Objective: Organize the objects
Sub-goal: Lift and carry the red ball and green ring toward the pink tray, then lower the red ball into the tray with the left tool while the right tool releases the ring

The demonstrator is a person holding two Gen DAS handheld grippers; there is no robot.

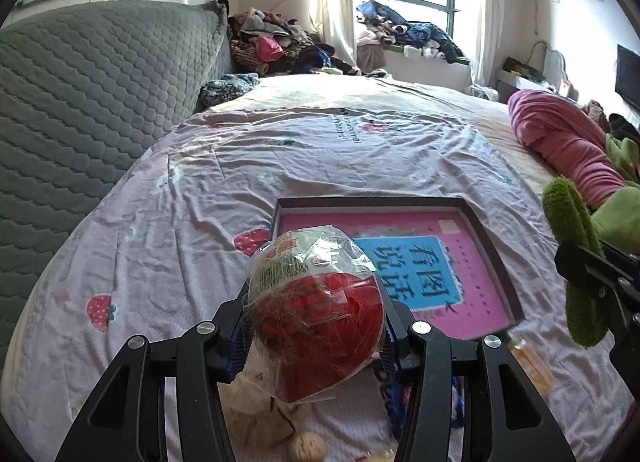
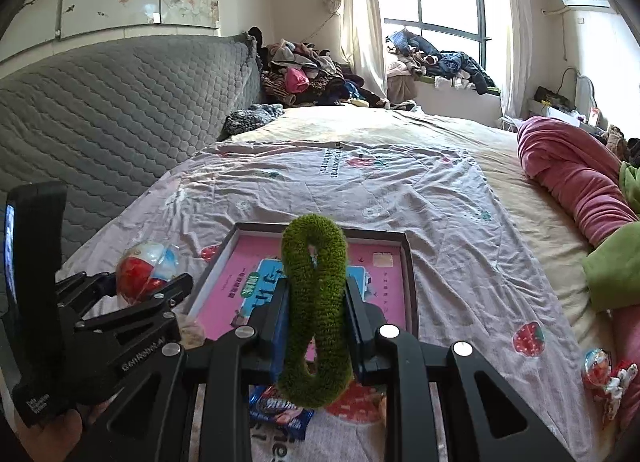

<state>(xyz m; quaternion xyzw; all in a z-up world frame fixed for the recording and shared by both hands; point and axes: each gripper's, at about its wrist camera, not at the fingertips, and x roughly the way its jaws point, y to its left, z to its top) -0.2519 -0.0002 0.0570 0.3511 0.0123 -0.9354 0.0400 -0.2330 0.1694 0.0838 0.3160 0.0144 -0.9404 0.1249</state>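
My left gripper (image 1: 316,326) is shut on a red and white egg-shaped toy in clear wrap (image 1: 316,310), held above the bedsheet just left of a dark-rimmed box (image 1: 496,262) with a pink and blue book cover inside. From the right wrist, the same egg toy (image 2: 146,270) and left gripper (image 2: 160,286) show at the left. My right gripper (image 2: 316,310) is shut on a fuzzy green ring (image 2: 316,302), pinched flat and upright, in front of the box (image 2: 410,262). The green ring (image 1: 572,262) and right gripper (image 1: 592,274) appear at the left view's right edge.
A blue snack packet (image 2: 280,414), a walnut (image 1: 306,448) and a white scrap lie on the sheet under the grippers. Another wrapped egg toy (image 2: 598,370) sits at the right. A pink blanket (image 2: 572,178), a green cloth (image 2: 616,266) and the grey quilted headboard (image 2: 120,102) border the bed.
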